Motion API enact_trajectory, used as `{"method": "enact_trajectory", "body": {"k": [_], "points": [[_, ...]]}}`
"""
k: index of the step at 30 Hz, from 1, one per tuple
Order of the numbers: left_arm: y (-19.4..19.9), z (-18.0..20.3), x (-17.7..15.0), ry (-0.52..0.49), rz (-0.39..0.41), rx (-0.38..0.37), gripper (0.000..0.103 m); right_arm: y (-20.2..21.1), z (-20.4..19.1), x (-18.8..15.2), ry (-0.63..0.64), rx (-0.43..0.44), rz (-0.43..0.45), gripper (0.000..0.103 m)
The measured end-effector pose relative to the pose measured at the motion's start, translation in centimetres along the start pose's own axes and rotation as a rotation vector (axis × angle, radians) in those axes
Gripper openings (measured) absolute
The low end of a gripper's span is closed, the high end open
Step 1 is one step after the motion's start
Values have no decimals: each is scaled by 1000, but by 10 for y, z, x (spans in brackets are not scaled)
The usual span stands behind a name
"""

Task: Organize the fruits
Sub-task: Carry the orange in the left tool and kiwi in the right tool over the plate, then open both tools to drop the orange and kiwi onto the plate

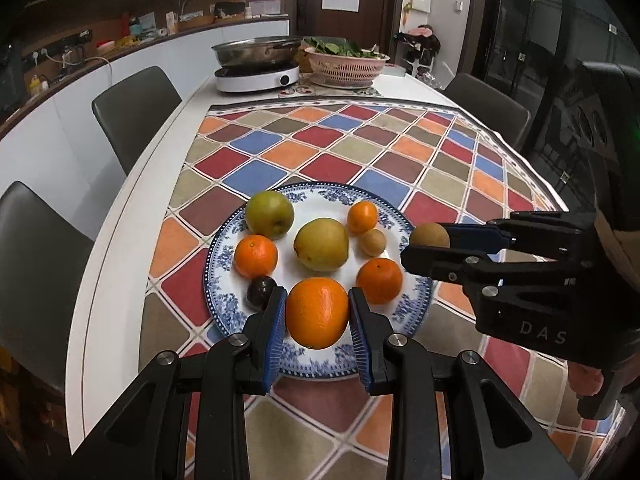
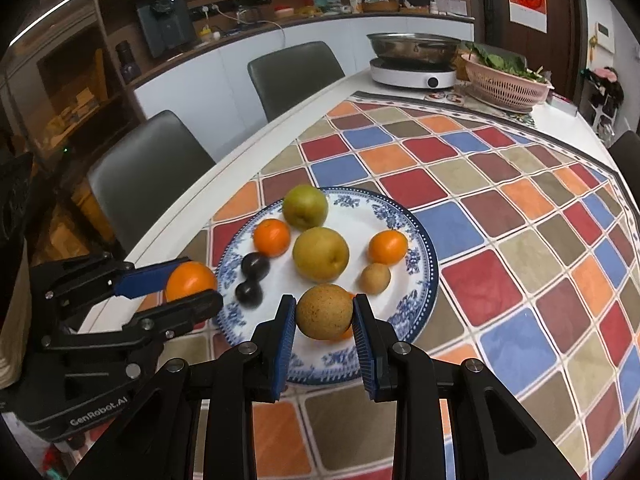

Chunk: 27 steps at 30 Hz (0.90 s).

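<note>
A blue-and-white plate on the chequered tablecloth holds a green pear, a yellow pear, three tangerines, a small brown fruit and dark plums. My left gripper is shut on a large orange just above the plate's near rim; it also shows in the right wrist view. My right gripper is shut on a round brown fruit over the plate's near right edge; it also shows in the left wrist view.
At the table's far end stand an induction cooker with a steel pan and a pink basket of greens. Grey chairs line the left side; another chair is at the right. The table's white edge runs along the left.
</note>
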State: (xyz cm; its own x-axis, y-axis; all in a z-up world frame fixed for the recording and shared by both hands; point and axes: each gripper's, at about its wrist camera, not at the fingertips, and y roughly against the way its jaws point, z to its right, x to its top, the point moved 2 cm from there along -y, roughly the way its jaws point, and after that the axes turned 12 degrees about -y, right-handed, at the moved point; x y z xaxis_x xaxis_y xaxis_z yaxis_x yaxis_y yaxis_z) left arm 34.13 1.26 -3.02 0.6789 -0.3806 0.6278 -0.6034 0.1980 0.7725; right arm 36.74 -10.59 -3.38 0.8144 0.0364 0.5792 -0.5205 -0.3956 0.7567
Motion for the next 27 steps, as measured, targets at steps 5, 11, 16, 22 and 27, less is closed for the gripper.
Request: {"method": "enact_trajectory", "body": {"k": [5, 11, 16, 22, 27], "points": [[-18, -7, 0, 27, -20, -32, 31, -15, 4, 9, -5, 1, -14, 30], [-33, -10, -1, 32, -40, -41, 31, -27, 6, 16, -1, -2, -24, 30], [-39, -8, 2, 14, -46, -38, 31, -33, 8, 20, -9, 6, -30, 30], [-35, -5, 5, -8, -33, 2, 50, -33, 11, 24, -31, 15, -25, 40], [-19, -1, 4, -8, -27, 46, 50, -15, 14, 20, -31, -32, 21, 43]]}}
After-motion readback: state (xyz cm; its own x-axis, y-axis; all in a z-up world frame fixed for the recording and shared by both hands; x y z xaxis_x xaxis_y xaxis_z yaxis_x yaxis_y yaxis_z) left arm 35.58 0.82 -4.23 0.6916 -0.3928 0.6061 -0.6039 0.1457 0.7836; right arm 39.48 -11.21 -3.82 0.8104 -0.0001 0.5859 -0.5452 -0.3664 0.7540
